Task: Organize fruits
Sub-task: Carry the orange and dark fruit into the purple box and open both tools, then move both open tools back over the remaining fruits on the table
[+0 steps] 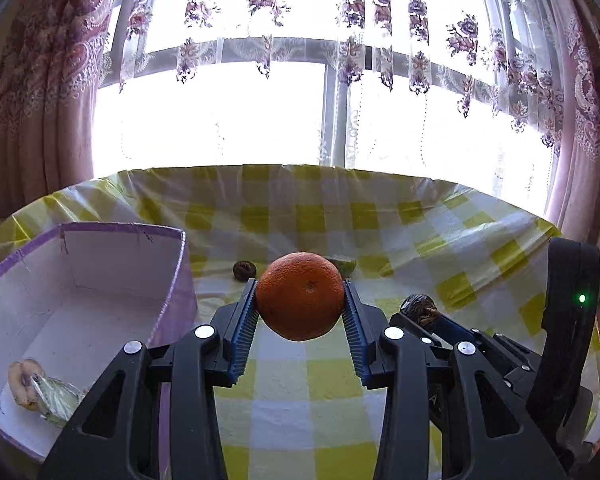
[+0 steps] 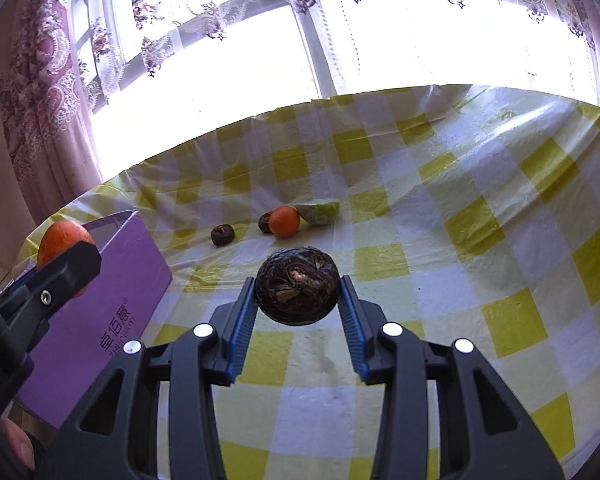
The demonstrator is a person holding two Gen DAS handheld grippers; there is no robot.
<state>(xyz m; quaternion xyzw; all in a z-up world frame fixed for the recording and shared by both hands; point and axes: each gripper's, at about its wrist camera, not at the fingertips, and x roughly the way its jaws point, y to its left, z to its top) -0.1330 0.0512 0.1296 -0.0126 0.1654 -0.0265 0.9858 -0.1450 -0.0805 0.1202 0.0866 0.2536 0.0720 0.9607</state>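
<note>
One wrapped fruit [image 1: 40,394] lies inside the purple box [image 1: 172,280].

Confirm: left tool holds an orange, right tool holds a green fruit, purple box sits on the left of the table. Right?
One error. The right tool is shut on a dark brown shrivelled fruit, not a green one, as the right wrist view shows. The green fruit lies on the tablecloth. The left tool does hold the orange, and the purple box is on the left.

- Window [image 1: 236,120] overexposed, strong backlight.
- Sheer floral lace curtain [image 1: 352,28] across the glass; heavy pink patterned drapes [image 1: 32,92] at both sides.
- Table with yellow-white checked cloth [image 2: 480,208].
</note>
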